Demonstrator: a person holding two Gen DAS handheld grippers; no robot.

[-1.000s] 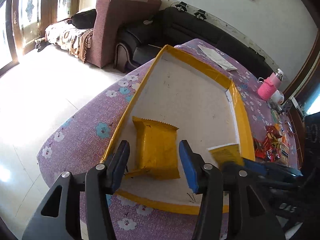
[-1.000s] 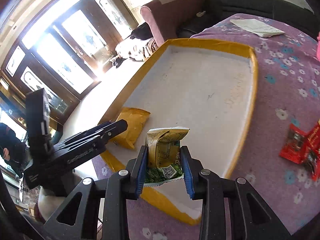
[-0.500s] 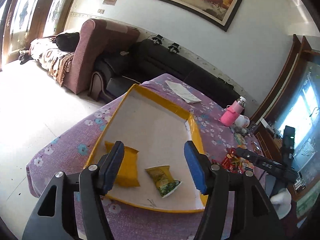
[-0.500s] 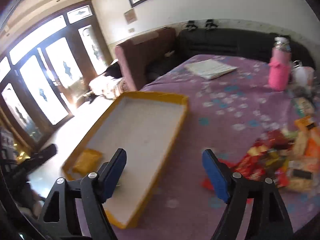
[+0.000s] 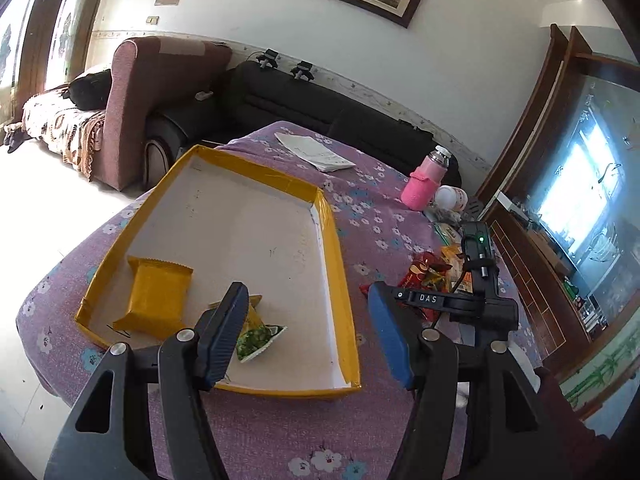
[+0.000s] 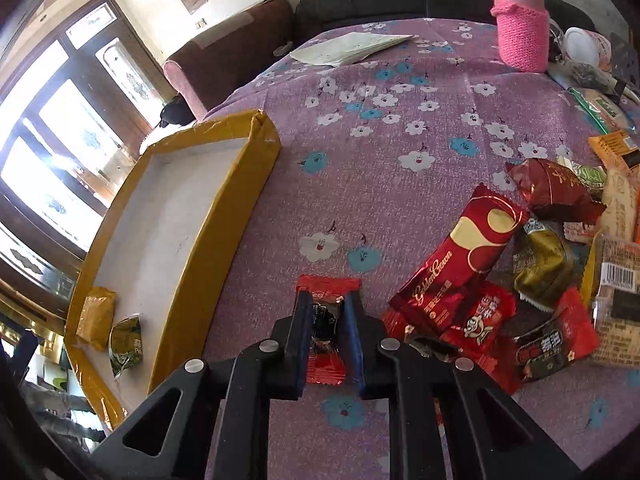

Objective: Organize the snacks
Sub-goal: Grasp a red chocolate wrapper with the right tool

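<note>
A shallow yellow-rimmed tray (image 5: 334, 256) (image 6: 224, 200) lies on the purple flowered table. In it lie a yellow packet (image 5: 154, 300) (image 6: 96, 316) and a green packet (image 5: 260, 334) (image 6: 126, 346). My left gripper (image 5: 306, 312) is open and empty above the tray's near end. My right gripper (image 6: 326, 312) is shut on a small red and black snack packet (image 6: 326, 336), low over the cloth beside the tray. A pile of loose snacks (image 6: 520, 264) (image 5: 428, 276) lies just right of it.
A pink bottle (image 5: 426, 184) (image 6: 520, 28), a white cup (image 6: 584, 46) and a folded paper (image 5: 316, 152) (image 6: 352, 46) sit at the table's far side. Sofas stand beyond the table. A cabinet (image 5: 540, 240) lines the right wall.
My right gripper left the green packet in the tray, swung right to the snack pile and shut on a red packet. My left gripper pulled back and up from the yellow packet.
</note>
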